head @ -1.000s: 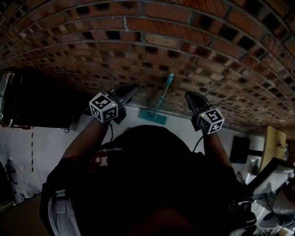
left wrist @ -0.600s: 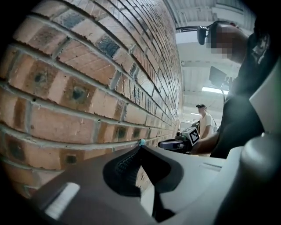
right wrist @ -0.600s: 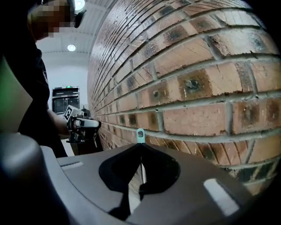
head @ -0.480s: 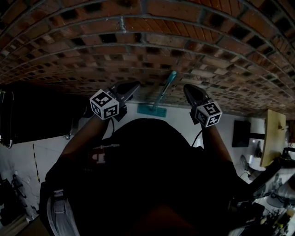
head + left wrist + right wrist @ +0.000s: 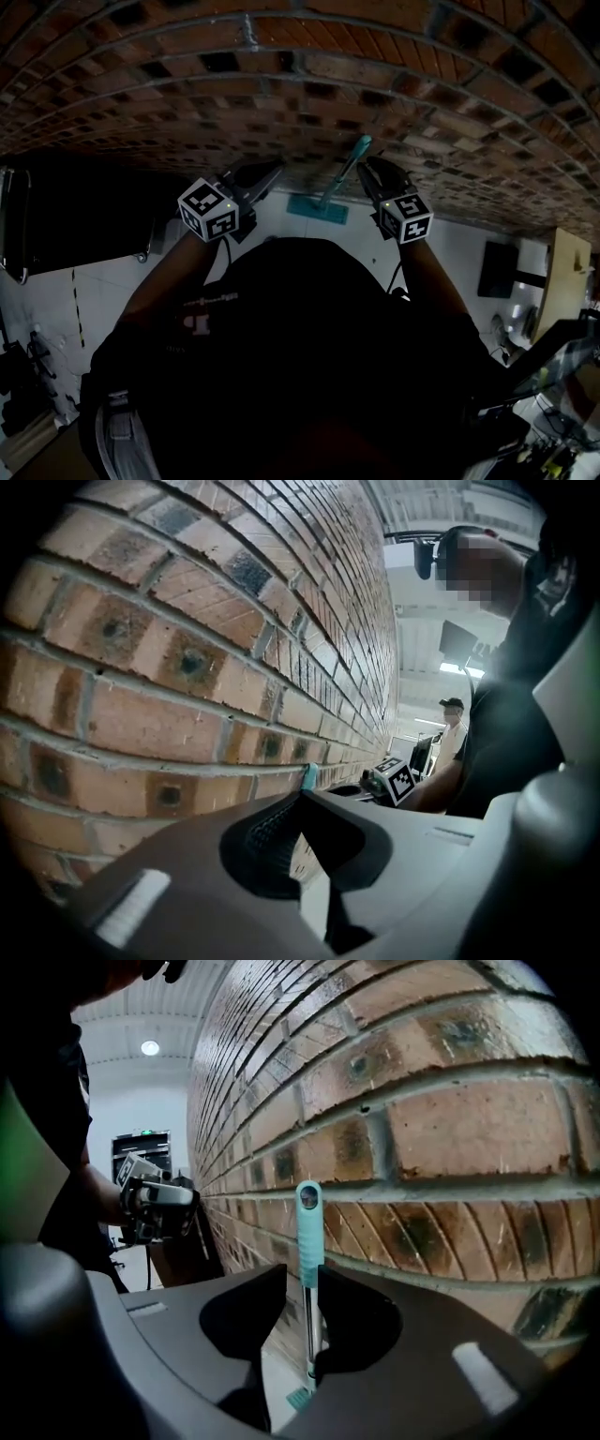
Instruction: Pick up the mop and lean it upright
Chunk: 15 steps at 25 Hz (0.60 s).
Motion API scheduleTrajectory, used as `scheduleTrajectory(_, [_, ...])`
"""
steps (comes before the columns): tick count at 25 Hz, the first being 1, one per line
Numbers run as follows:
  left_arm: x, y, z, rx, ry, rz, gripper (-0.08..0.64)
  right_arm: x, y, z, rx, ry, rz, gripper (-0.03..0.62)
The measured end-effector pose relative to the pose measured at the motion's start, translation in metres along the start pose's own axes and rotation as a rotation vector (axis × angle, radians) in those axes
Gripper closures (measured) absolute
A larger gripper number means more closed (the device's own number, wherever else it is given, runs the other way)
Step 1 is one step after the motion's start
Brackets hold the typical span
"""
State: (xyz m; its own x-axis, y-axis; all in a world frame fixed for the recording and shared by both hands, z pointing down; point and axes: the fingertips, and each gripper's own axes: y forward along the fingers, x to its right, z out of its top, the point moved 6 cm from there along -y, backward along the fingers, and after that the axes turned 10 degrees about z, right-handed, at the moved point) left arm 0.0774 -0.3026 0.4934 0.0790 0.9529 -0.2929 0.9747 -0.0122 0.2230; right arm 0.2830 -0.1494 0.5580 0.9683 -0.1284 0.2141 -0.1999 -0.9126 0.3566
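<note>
Mop (image 5: 341, 174) stands propped nearly upright against the brick wall (image 5: 281, 84): teal grip (image 5: 308, 1227) with a hanging hole at the top, bare metal shaft below, flat teal head (image 5: 317, 208) on the pale floor (image 5: 450, 246) at the wall's foot. Left hand-held gripper (image 5: 270, 172) is off to the mop's left, near the wall and apart from the handle, its jaw tips pressed together with nothing between them. Right hand-held gripper (image 5: 368, 169) is at the upper handle. Its jaws have just been opening and now stand parted, with the grip in the gap and not clamped.
</note>
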Motion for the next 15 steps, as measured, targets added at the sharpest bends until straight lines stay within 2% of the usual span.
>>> scheduleTrajectory(15, [-0.015,0.000,-0.049,-0.076,-0.043,0.009,0.566,0.015,0.037,-0.038,-0.077,0.078,-0.095,0.448])
